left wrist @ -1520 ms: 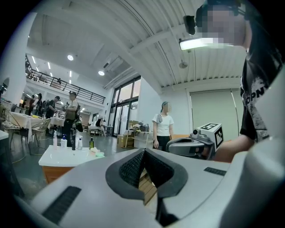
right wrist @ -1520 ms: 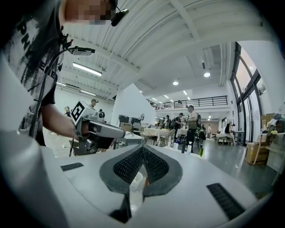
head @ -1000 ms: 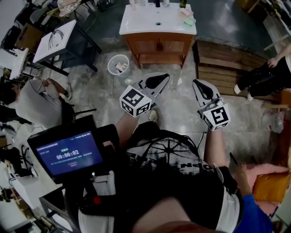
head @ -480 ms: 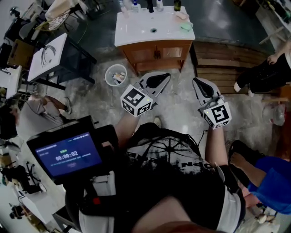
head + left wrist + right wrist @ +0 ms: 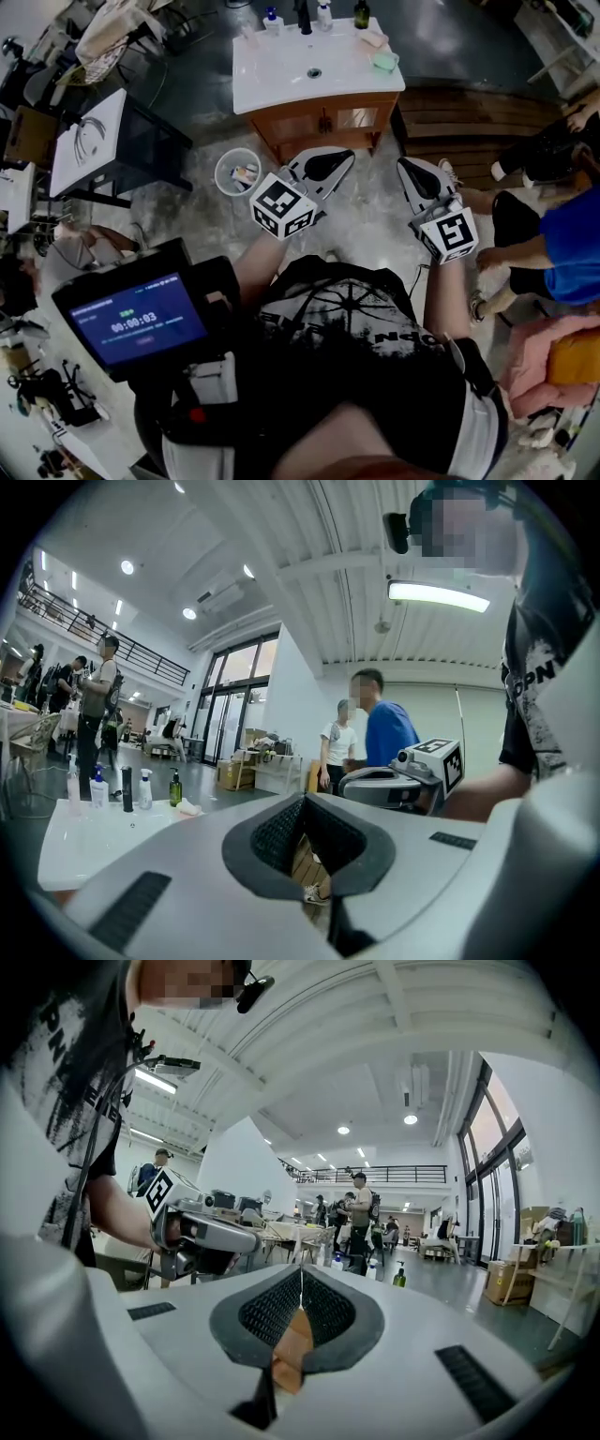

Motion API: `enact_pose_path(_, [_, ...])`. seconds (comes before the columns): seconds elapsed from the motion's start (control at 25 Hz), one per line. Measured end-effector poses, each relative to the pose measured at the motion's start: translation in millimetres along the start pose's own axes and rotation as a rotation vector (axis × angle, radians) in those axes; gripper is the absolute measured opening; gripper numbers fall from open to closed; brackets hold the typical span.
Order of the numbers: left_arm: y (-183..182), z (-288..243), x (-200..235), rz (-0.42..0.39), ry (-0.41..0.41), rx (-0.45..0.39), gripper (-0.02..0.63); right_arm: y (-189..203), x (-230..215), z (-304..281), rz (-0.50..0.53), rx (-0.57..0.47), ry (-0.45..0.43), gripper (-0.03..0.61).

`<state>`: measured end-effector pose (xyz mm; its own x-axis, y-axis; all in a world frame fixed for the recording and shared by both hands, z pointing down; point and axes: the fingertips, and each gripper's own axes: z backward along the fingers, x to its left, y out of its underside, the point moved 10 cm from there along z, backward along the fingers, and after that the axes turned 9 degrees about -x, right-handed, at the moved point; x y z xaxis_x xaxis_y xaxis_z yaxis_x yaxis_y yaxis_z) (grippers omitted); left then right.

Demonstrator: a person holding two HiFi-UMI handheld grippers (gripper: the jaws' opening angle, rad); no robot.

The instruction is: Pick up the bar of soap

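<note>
A white washbasin top (image 5: pixel 281 75) on a wooden cabinet stands ahead of me. On its right end lie a pink bar of soap (image 5: pixel 374 39) and a green one (image 5: pixel 384 61); several bottles (image 5: pixel 323 13) line its back edge. My left gripper (image 5: pixel 339 157) and right gripper (image 5: pixel 406 170) are held side by side, pointing at the cabinet and well short of it. Both are shut with nothing between the pads. In the left gripper view the shut jaws (image 5: pixel 302 799) face the counter, with the pink soap (image 5: pixel 187 807) and bottles (image 5: pixel 127 789) far off. The right gripper view shows shut jaws (image 5: pixel 301 1274).
A white bin (image 5: pixel 238 172) with rubbish stands left of the cabinet. Wooden decking (image 5: pixel 469 112) lies to its right. A black table with a white board (image 5: pixel 94 141) is at the left. A person in blue (image 5: pixel 562 234) stands close at the right.
The washbasin has come nearer and lower in the head view as both grippers travelled toward it. The person in blue has shifted up along the right side. Both jaws stayed shut.
</note>
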<state>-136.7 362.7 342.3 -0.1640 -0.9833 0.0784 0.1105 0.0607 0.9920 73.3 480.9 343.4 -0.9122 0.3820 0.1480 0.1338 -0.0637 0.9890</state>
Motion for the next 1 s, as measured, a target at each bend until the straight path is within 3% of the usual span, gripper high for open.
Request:
enact_pose_path(0.16, [3.8,3.0,17.9,0.004,0.013,-0.011,0.009,-1.6,1.6,-19.0,0.024,-0.048,0.018,0.015])
enact_pose_path(0.64, [12.3,-5.9,54.0,0.030,0.020,-0.028,0.009,4.0,-11.8,-47.5,0.026,0.004,0.025,0.015])
enact_pose_path(1.0, [28.1,-43.0,103.8,0.052,-0.021,-0.007,0.009,28.7,-65.5,-94.1,0.006,-0.008,-0.013,0.015])
